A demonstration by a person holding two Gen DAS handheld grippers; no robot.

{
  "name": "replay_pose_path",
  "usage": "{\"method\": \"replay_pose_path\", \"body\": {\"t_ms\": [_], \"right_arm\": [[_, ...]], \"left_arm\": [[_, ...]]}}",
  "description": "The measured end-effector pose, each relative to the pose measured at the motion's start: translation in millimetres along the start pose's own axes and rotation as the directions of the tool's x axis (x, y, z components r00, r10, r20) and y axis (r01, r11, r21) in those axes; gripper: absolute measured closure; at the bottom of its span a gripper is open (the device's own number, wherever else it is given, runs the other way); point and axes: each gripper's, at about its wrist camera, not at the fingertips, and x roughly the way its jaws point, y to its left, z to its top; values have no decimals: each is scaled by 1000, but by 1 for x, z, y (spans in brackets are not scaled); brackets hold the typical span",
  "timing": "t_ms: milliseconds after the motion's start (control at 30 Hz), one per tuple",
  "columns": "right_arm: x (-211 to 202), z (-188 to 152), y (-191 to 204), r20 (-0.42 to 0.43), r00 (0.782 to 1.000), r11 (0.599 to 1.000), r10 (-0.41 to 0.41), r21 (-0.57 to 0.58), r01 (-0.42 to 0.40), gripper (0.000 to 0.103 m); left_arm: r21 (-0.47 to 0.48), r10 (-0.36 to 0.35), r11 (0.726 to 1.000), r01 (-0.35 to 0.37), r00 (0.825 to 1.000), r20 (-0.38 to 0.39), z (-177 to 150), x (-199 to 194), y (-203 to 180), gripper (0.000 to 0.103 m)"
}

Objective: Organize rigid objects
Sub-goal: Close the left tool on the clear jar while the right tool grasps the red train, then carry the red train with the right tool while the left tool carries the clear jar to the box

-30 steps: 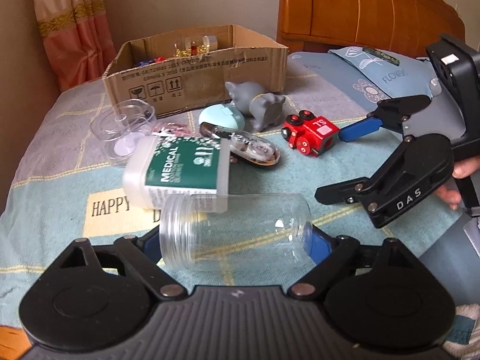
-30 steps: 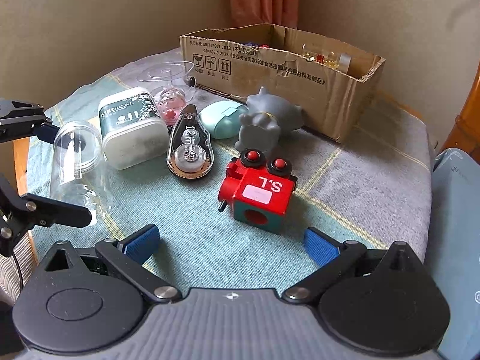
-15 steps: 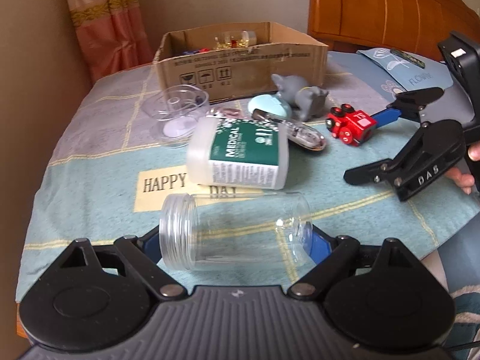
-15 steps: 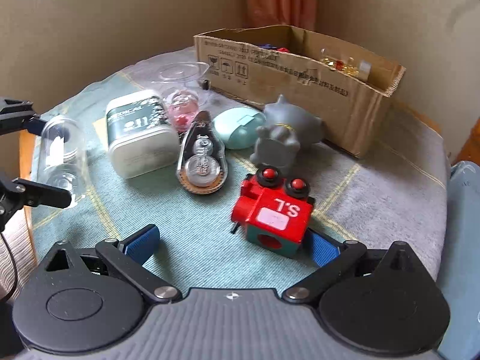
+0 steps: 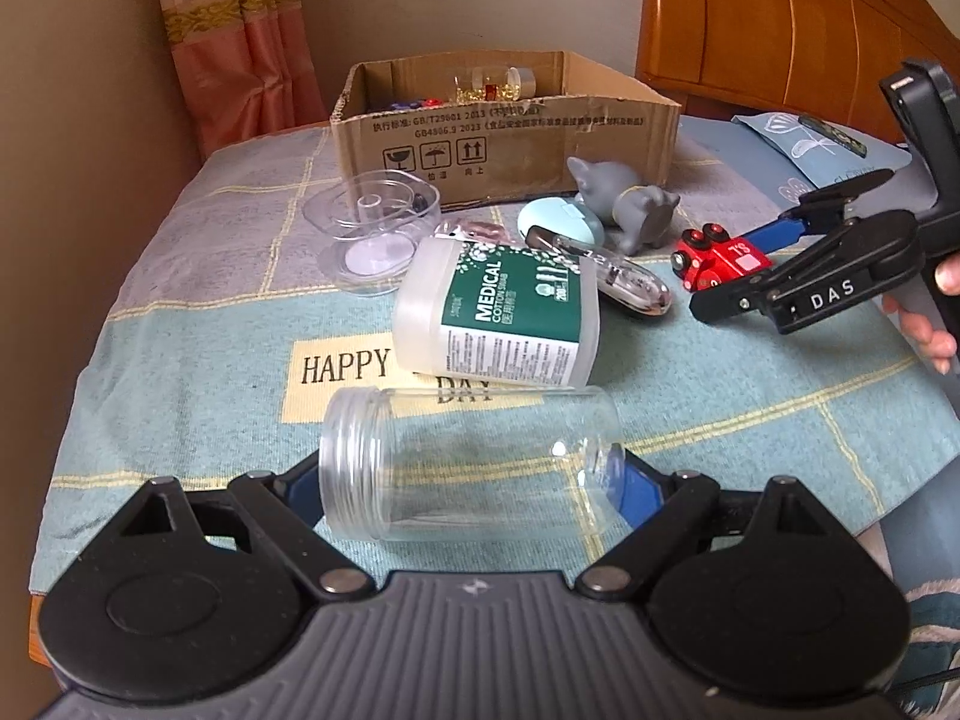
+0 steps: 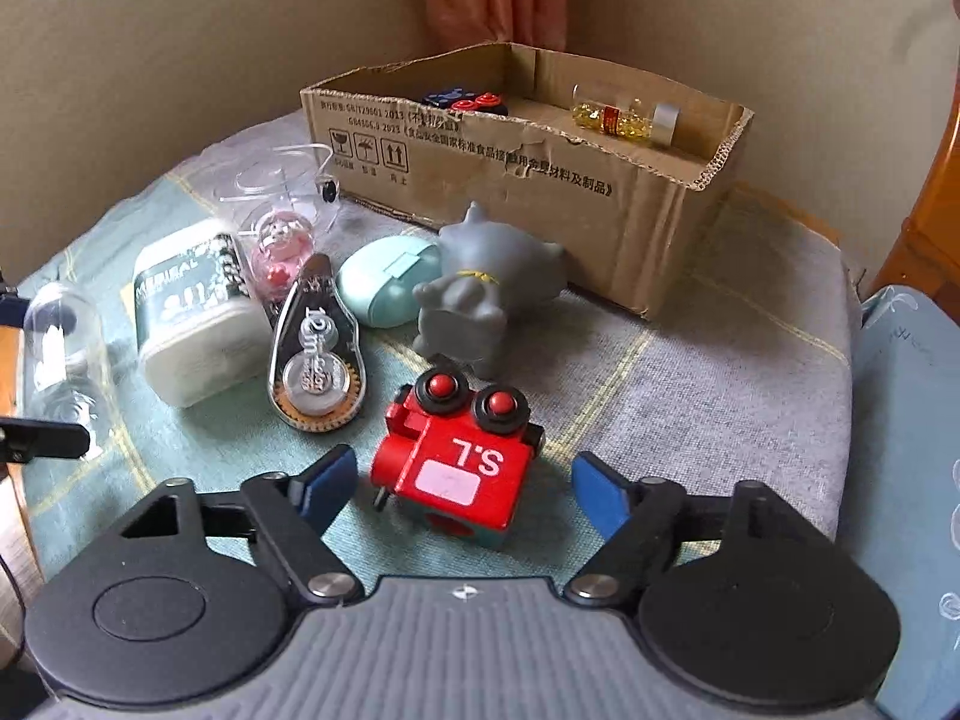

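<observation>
A few bits already sit in the box (image 6: 600, 180) at the table's far edge; most clutter is out on the cloth. The left gripper (image 5: 471, 480) clamps the clear jar (image 5: 468, 468) by its ends near the front edge. The right gripper (image 6: 465, 486), jaws just closing, brackets the red train (image 6: 456, 462), pads not touching.

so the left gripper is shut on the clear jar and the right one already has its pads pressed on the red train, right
Not quite. The left gripper does clamp the clear jar, but the right gripper only straddles the red train. Its jaws have just been closing, yet the right wrist view shows gaps at both pads.
</observation>
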Motion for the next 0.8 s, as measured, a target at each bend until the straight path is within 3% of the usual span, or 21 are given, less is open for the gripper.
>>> {"method": "replay_pose_path", "body": {"t_ms": [167,300,367,600,800], "right_arm": [[0,3,5,3,1000,1000,-21,-1,21,39],[-1,6,4,-8,1000,1000,-26,5,26,40],[-1,6,3,-17,999,1000,-27,2,27,46],[-7,11,-2,-55,998,999,-34,-14,34,47],[-15,14,-6,-63,998,1000,-16,-12,15,47]], "left_arm": [[0,0,1000,0,1000,5,2,0,0,13],[2,-5,1000,5,1000,9,4,0,1,13],[12,-3,1000,3,1000,10,5,-3,0,13],[65,-45,997,46,999,-26,17,-19,-1,13],[117,-66,991,70,997,-30,47,-35,3,13]]}}
